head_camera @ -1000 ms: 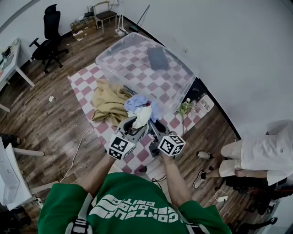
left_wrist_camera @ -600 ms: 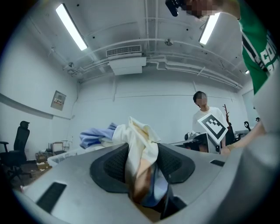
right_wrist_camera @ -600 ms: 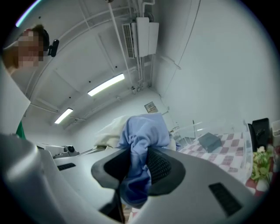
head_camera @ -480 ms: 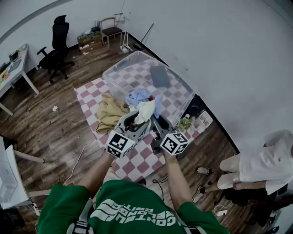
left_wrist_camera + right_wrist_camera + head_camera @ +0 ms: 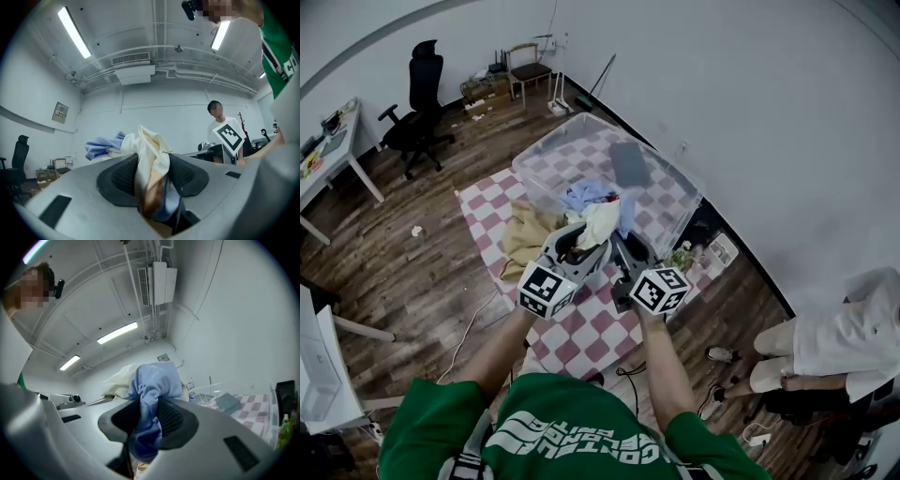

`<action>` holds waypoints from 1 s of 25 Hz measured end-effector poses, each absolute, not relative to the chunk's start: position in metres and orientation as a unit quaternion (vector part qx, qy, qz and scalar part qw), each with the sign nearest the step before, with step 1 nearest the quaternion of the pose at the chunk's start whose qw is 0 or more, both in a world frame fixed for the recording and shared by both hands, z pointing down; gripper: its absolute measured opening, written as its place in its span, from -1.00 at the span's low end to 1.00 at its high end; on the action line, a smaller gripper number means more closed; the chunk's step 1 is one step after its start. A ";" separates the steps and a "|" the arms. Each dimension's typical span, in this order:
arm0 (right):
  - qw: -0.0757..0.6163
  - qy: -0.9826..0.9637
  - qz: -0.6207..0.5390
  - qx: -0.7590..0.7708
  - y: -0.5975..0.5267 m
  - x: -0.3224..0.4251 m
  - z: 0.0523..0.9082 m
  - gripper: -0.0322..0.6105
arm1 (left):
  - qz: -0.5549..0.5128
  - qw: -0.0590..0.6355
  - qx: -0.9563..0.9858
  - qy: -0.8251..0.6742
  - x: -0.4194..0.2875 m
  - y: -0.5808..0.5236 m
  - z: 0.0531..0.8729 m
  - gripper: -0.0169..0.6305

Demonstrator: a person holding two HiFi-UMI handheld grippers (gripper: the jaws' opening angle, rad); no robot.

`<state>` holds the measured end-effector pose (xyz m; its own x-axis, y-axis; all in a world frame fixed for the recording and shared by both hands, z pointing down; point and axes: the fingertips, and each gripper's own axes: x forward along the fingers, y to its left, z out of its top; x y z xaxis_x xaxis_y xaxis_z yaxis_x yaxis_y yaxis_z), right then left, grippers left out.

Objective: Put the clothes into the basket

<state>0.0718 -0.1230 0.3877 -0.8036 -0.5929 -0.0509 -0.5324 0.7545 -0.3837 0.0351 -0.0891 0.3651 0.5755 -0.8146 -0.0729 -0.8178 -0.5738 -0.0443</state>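
Left fingers [image 5: 187, 176] clamp the cream cloth [image 5: 150, 150], right fingers [image 5: 173, 420] the blue cloth [image 5: 154, 380], one bundle held ahead of them, near the basket [image 5: 670, 187]. Keep both grips firm; clear the rim before releasing.

office-like lab room: desk [image 5: 326, 157], swivel chair [image 5: 418, 98], strip lights [image 5: 75, 32], ceiling aircon [image 5: 135, 72].

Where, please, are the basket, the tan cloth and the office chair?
basket [image 5: 548, 139], head view, on its left rim.
tan cloth [image 5: 523, 239], head view, on its middle, where it lies on the rug.
office chair [image 5: 425, 67], head view, on its backrest.
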 end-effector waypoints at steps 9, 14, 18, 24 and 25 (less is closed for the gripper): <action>0.078 0.928 -0.170 -0.323 -0.180 0.067 0.381 -0.57 | 0.017 0.036 -0.898 0.439 0.029 -0.148 0.358 -0.38; 0.075 0.922 -0.167 -0.341 -0.223 0.067 0.370 -0.57 | 0.018 0.035 -0.905 0.424 0.028 -0.193 0.348 -0.38; 0.071 0.918 -0.166 -0.353 -0.258 0.067 0.367 -0.57 | 0.018 0.033 -0.911 0.412 0.027 -0.229 0.345 -0.38; 0.068 0.910 -0.172 -0.371 -0.298 0.068 0.374 -0.57 | 0.008 0.026 -0.921 0.389 0.028 -0.270 0.352 -0.38; 0.065 0.909 -0.172 -0.373 -0.303 0.068 0.377 -0.57 | 0.007 0.024 -0.922 0.387 0.028 -0.276 0.355 -0.38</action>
<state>0.0678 -0.3033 0.3769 -0.7129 -0.7012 0.0094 -0.6562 0.6623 -0.3617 0.0279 -0.2765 0.3546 0.7008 -0.7127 -0.0315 -0.7134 -0.6997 -0.0387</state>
